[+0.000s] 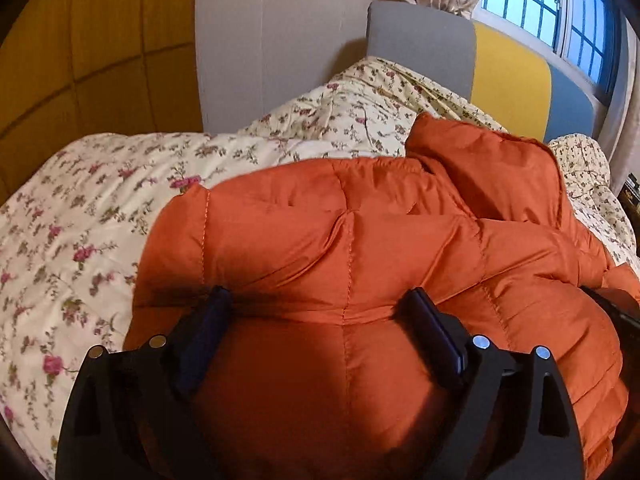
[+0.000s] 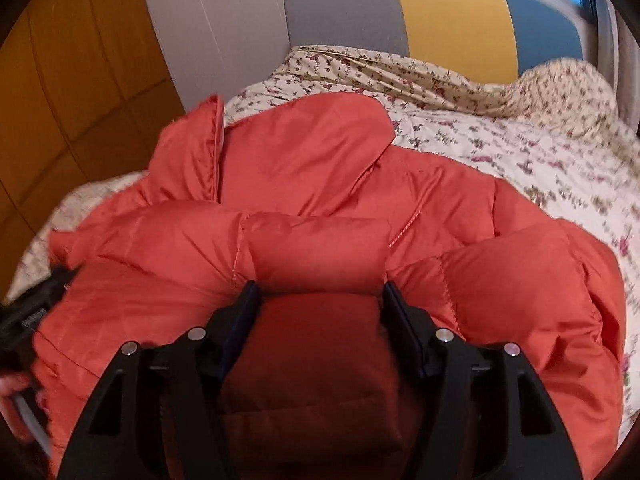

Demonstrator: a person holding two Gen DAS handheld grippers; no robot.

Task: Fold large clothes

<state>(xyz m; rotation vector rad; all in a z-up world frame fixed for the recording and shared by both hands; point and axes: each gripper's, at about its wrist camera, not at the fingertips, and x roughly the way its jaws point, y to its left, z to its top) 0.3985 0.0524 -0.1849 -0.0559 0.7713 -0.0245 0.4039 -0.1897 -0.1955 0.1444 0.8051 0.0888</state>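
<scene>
Roughly halfway: the orange jacket lies bundled on the bed, collar at twelve o'clock; left gripper jaws released, right gripper jaws straddle a puffy fold, grip uncertain.

Both fisheye cameras are sitting just behind their own fingers, looking forward and steeply down — very close to the orange puffer jacket filling each lower frame. The left wrist view is facing toward the bed's head edge, with the headboard and window at upper right. The right wrist view is facing the same headboard from further right. Both are sharing the jacket, the floral quilt and the headboard.
</scene>
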